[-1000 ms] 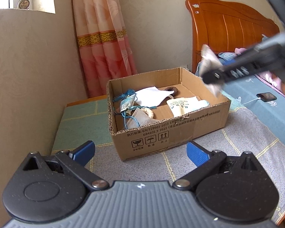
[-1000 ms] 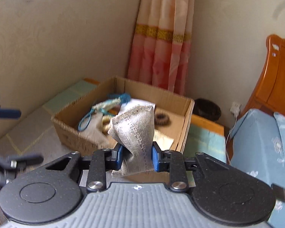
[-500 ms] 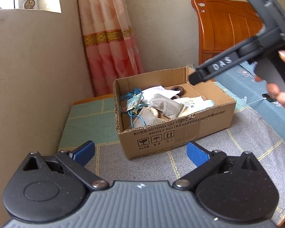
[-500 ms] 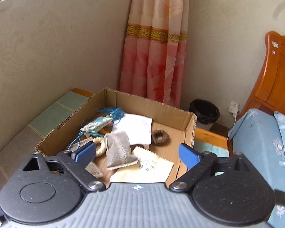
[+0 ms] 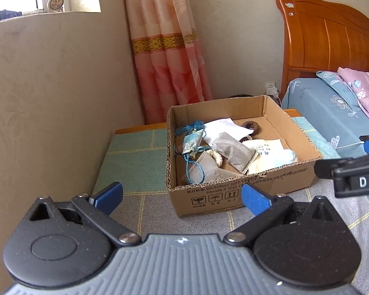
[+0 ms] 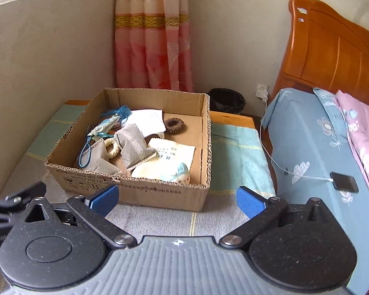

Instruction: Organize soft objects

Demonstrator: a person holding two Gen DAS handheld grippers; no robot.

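We have just let go of a grey pouch [image 6: 132, 145]: our right gripper [image 6: 177, 199] has just been opening, its jaws now stand wide with nothing between them, and the pouch lies inside the cardboard box [image 6: 160, 191], near the middle, leaning on a cream ring [image 6: 110, 148] and a printed cloth [image 6: 172, 152]. Our left gripper [image 5: 182, 196] is likewise spread wide and empty, short of the box's near wall. The box sits toward the far edge of the cloth-covered table [image 6: 236, 152]. We judge the drop finished; the next move calls for finding another soft thing, though none shows outside the box. The pouch is well beyond both sets of fingers.
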